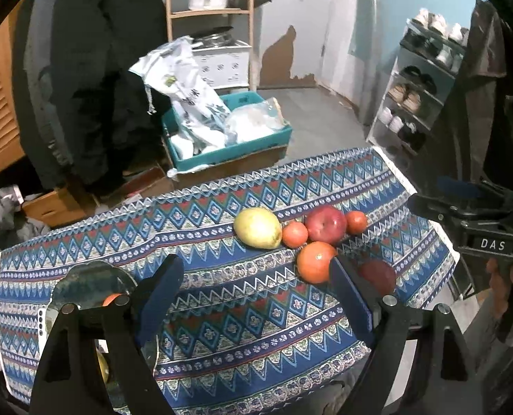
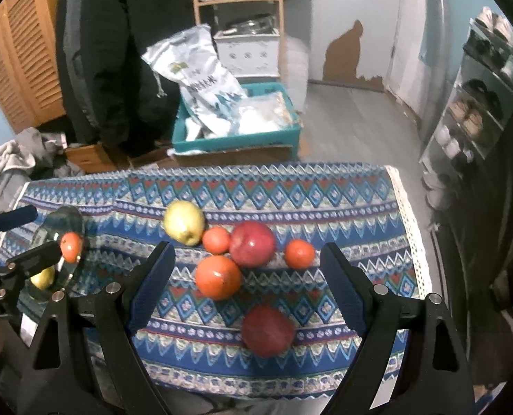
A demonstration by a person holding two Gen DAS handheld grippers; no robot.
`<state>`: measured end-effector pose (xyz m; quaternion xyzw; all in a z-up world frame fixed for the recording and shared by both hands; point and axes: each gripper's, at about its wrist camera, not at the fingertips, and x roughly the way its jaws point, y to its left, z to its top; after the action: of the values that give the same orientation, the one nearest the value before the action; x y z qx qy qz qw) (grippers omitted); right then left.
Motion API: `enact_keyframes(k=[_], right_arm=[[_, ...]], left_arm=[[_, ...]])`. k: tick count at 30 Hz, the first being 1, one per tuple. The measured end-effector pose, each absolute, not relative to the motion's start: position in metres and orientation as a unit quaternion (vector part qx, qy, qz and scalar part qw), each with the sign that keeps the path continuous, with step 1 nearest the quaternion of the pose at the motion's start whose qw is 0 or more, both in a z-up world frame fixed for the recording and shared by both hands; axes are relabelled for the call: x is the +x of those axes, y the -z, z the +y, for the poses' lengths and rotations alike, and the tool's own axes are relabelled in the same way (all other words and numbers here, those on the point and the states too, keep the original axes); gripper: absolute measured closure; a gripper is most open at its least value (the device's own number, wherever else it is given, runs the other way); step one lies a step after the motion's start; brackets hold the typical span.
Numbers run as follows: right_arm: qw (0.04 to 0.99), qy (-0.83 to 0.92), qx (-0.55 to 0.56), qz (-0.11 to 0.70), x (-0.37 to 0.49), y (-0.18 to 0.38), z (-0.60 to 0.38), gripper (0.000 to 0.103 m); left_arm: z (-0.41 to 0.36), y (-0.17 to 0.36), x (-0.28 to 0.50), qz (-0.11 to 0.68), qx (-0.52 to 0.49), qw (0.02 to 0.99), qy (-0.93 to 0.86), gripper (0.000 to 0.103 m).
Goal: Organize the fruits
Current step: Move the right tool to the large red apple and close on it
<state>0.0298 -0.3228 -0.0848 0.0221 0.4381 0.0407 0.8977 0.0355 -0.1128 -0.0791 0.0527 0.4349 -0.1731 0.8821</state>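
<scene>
Several fruits lie clustered on the patterned tablecloth: a yellow-green pear, a red apple, two small oranges, a large orange and a dark red apple. My right gripper hovers open just before the cluster, holding nothing. At the left, a glass plate holds an orange fruit and a yellow-green one. My left gripper is open and empty, with the plate beside its left finger and the large orange by its right finger.
The cloth-covered table ends at a far edge and a right edge. Beyond it stand a teal crate with bags, dark coats, a wooden shelf and a shoe rack.
</scene>
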Motion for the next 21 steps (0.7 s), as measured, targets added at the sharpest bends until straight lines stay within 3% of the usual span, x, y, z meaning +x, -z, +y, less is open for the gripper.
enact_keyframes(k=[21], right_arm=[[0.831, -0.037, 0.042, 0.553, 0.041, 0.188, -0.344, 0.018]], left_arm=[[-0.14, 0.154, 0.048, 0.506, 0.082, 0.84, 0.178, 0.016]])
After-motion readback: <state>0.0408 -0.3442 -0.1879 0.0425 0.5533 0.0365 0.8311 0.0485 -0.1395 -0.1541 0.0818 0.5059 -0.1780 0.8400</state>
